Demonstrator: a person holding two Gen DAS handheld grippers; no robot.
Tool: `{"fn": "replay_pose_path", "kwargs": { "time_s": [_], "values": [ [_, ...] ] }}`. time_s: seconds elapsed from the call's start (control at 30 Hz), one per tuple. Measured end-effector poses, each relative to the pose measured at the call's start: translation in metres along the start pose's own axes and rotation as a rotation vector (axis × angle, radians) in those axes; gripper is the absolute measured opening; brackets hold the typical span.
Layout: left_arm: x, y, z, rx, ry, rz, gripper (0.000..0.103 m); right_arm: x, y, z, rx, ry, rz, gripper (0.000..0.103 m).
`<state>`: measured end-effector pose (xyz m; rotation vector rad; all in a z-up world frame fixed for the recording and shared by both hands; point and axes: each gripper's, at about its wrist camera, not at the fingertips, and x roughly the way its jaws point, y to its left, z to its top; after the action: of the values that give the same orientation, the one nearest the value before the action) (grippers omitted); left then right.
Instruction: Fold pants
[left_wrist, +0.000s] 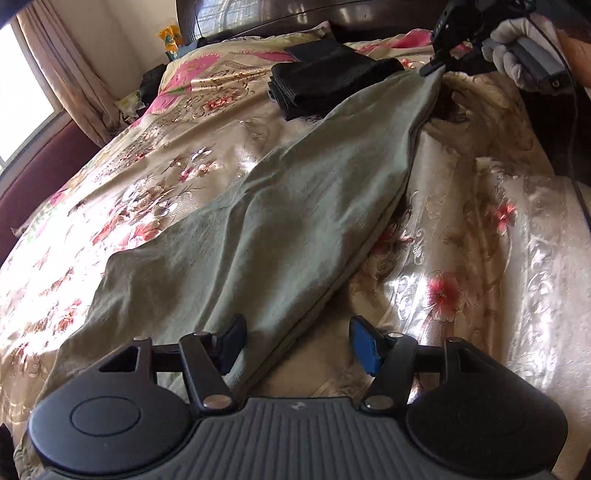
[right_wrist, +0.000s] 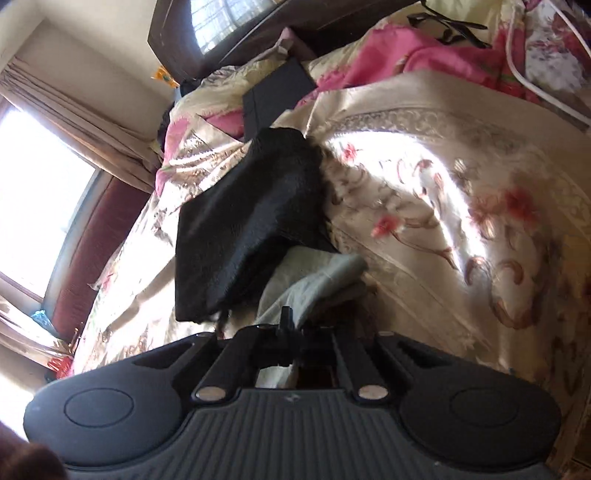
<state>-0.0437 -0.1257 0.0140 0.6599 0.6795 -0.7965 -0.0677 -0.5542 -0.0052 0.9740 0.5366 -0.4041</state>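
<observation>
- Olive-green pants (left_wrist: 280, 206) lie on the floral satin bedspread (left_wrist: 140, 155), already doubled leg on leg, it seems — two stacked edges show along the side nearer the bed's edge.
- Their long axis runs diagonally away from the left gripper (left_wrist: 297, 345): the broad end spreads just under and in front of it, the narrow end tapers off to the far upper right.
- Left gripper: fingers spread wide, holding nothing; the left pad (left_wrist: 232, 341) sits over the cloth, the blue right pad (left_wrist: 364, 345) over bare bedspread, so the doubled edge of the pants passes between them.
- Right gripper (left_wrist: 432, 68), held in a white-gloved hand (left_wrist: 517, 55), is pressed together on the narrow far end of the pants and lifts that tip slightly off the bed. Its own view shows the pale-green hem (right_wrist: 325, 277) gathered right at the closed fingers.
- A folded black garment (left_wrist: 325, 85) rests beside that far end, touching or nearly touching the pants — I cannot tell which.
- Judgement: the next fold is end to end along that diagonal. The right hand already has the far end; the left is the nearer one to the broad end and would need to close on the edge between its fingers.
</observation>
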Motion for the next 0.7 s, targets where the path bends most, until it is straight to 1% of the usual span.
{"fn": "replay_pose_path", "kwargs": {
  "time_s": [0.03,0.07,0.13,0.2,0.23,0.27,0.3,0.33,0.37,0.4,0.47,0.53,0.63,0.67,0.7],
  "values": [
    [-0.006,0.004,0.004,-0.021,-0.019,-0.018,0.075,-0.001,-0.002,-0.001,0.012,-0.004,0.004,0.003],
    [-0.011,0.007,0.007,-0.026,-0.044,-0.016,0.075,-0.003,-0.004,-0.001,0.03,-0.015,0.013,0.003],
    [-0.015,0.01,0.016,-0.017,-0.095,0.013,0.076,-0.005,-0.005,0.003,0.05,-0.037,0.031,0.003],
    [-0.007,0.01,0.027,-0.024,-0.129,0.03,0.077,-0.008,0.001,0.005,0.049,-0.047,0.038,0.003],
    [0.001,0.008,0.031,-0.029,-0.129,0.018,0.078,-0.011,0.006,0.006,0.039,-0.052,0.045,0.003],
    [0.014,0.006,0.034,-0.033,-0.112,-0.01,0.082,-0.015,0.013,0.008,0.022,-0.055,0.049,0.003],
    [0.026,0.002,0.034,-0.033,-0.074,-0.04,0.082,-0.018,0.021,0.009,0.005,-0.058,0.054,0.003],
    [0.044,-0.001,0.032,-0.036,-0.009,-0.082,0.082,-0.022,0.03,0.01,-0.016,-0.061,0.066,0.003],
    [0.051,-0.004,0.03,-0.047,0.0,-0.085,0.08,-0.026,0.042,0.012,-0.046,-0.067,0.079,0.003],
    [0.05,-0.005,0.027,-0.055,-0.011,-0.083,0.079,-0.03,0.055,0.012,-0.082,-0.073,0.089,0.004],
    [0.043,-0.001,0.026,-0.067,-0.026,-0.098,0.079,-0.035,0.086,0.008,-0.165,-0.074,0.124,0.004],
    [0.035,0.005,0.022,-0.102,-0.042,-0.104,0.079,-0.035,0.121,-0.001,-0.249,-0.059,0.173,0.004],
    [0.023,0.015,0.011,-0.144,-0.063,-0.074,0.079,-0.027,0.188,-0.035,-0.433,-0.006,0.256,0.004],
    [0.017,0.019,0.006,-0.164,-0.071,-0.062,0.079,-0.023,0.21,-0.05,-0.498,0.021,0.286,0.004],
    [0.011,0.025,0.0,-0.189,-0.077,-0.055,0.079,-0.016,0.236,-0.073,-0.587,0.055,0.32,0.004]
  ]
}}
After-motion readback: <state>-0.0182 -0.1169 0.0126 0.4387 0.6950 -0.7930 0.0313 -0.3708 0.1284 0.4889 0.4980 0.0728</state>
